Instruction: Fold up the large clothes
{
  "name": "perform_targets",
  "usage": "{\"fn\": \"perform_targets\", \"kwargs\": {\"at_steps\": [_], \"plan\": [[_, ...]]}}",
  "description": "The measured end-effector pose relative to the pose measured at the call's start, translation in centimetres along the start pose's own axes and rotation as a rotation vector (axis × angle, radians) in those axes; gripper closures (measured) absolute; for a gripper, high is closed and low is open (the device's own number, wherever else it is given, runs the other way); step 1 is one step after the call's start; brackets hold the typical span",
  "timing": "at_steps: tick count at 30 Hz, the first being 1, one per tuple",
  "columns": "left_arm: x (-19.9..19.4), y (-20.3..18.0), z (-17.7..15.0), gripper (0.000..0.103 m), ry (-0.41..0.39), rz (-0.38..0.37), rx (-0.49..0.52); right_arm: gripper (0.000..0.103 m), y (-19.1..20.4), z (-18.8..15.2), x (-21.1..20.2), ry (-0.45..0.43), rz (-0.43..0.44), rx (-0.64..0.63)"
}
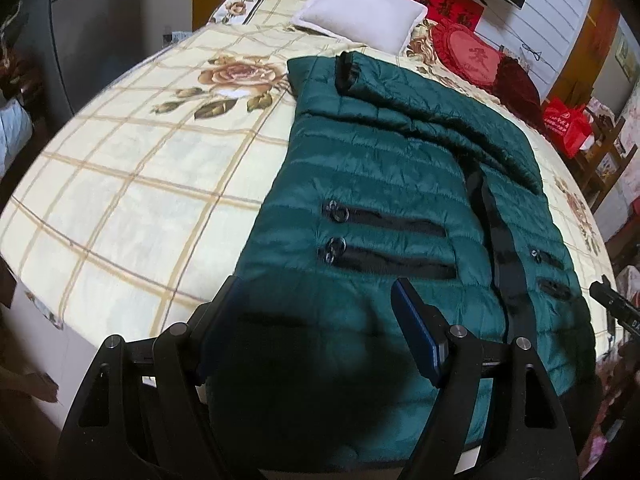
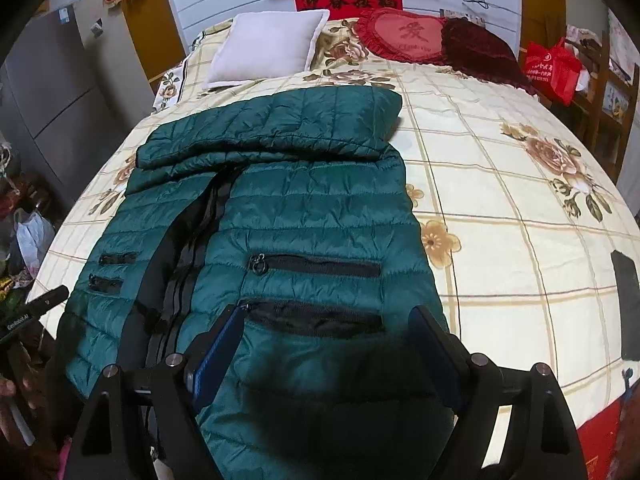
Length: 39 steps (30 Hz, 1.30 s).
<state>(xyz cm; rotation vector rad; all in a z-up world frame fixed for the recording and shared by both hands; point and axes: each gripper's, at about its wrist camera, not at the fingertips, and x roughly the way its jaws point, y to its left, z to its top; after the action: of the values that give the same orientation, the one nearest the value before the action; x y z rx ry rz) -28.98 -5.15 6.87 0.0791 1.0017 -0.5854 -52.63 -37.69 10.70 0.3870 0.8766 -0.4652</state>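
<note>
The green quilted jacket [image 1: 380,208] lies flat on the bed [image 1: 132,184], sleeves already folded across its chest. Our left gripper [image 1: 316,332] and right gripper [image 2: 328,352] hover with jaws spread over the hem, presumably to lift it.

Jacket [image 2: 304,216] dark green, quilted, with black zips. Bedspread [image 2: 500,200] cream, tan grid, brown roses. Pillow [image 2: 268,46] white, heart cushion [image 2: 404,34] red, bag [image 2: 554,66] red, gripper pads [image 1: 416,332] blue.
</note>
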Motion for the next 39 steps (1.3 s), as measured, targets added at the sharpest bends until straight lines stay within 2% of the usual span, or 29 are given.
{"fn": "perform_targets", "kwargs": {"at_steps": [4,9,17,24,34,39], "plan": [[0.1,0.7,-0.6,0.027,0.025,-0.043,-0.019,0.021,-0.7,-1.0,-0.1,0.029,0.001,0.001],[0.4,1.7,-1.1,0.027,0.048,-0.047,-0.042,0.021,-2.3,-2.4,0.2,0.070,-0.002,0.018],[1.0,4.8,-1.4,0.027,0.090,-0.099,-0.125,0.020,-4.9,-4.2,1.0,0.132,0.002,0.058],[1.8,6.8,-2.4,0.027,0.143,-0.162,-0.203,0.019,-6.0,-5.2,2.3,0.175,0.050,0.109],[2.1,4.9,-3.0,0.026,0.137,-0.132,-0.114,0.018,-5.5,-5.6,3.1,0.200,0.124,0.099],[2.3,3.7,-3.2,0.021,0.144,-0.111,-0.069,0.018,-4.5,-5.8,3.1,0.198,0.152,0.071]]}}
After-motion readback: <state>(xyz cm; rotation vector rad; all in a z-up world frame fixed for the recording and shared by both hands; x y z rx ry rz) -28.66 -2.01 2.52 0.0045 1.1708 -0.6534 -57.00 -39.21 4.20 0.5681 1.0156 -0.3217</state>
